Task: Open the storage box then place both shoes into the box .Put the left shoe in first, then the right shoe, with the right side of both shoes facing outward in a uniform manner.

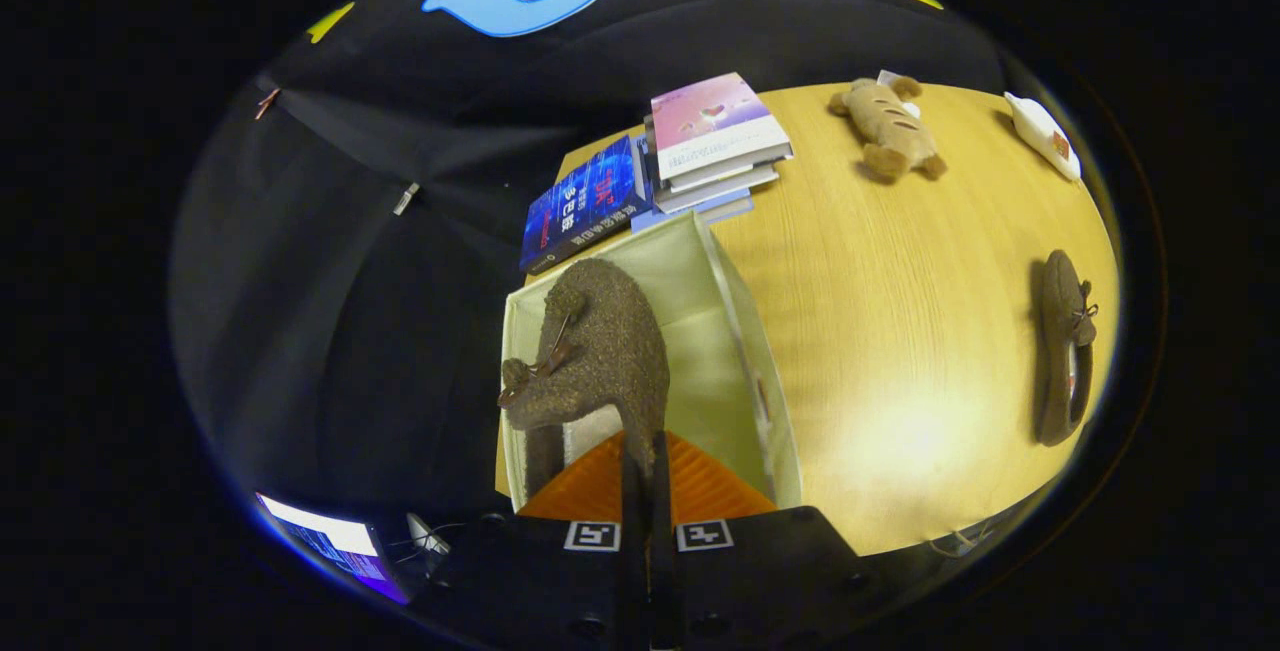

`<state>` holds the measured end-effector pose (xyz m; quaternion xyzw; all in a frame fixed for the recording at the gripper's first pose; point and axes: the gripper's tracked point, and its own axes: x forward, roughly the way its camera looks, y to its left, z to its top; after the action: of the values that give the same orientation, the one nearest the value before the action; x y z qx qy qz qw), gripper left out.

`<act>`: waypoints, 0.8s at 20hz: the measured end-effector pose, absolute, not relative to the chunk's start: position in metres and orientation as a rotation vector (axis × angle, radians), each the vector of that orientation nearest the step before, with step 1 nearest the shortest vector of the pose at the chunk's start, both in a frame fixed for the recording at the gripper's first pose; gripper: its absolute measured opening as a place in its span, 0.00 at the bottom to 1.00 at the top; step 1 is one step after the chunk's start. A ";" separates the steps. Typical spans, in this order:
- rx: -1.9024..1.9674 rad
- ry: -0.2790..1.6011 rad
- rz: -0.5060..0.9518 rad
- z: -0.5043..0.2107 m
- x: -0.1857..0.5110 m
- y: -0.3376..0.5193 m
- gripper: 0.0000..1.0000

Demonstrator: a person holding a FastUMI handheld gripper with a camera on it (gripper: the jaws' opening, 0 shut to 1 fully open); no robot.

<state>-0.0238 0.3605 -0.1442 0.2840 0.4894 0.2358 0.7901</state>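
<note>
Hand-held gripper point(646, 471) pinches brown shoe point(600, 351) by its rim, hanging it over open storage box point(740, 331), presumably for lowering; second shoe point(1066, 346) waits right of frame on surface point(900, 331).

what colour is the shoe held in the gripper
Brown, fuzzy shoe, in the gripper over the box; gripper view.

Gripper point(646, 476) points forward and downward, its two fingers drawn nearly together with a thin edge of a brown shoe point(600, 351) pinched between them. Both fingers point(632, 491) appear to press on that edge, though the contact itself is hard to see.
</note>
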 end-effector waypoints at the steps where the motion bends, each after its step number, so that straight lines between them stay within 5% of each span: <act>1: 0.605 1.066 0.502 -0.150 -0.024 0.367 0.06; 16: 0.629 1.129 0.533 -0.176 -0.025 0.423 0.06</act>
<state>-0.0251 0.4229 -0.1763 0.2894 0.5196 0.2454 0.7655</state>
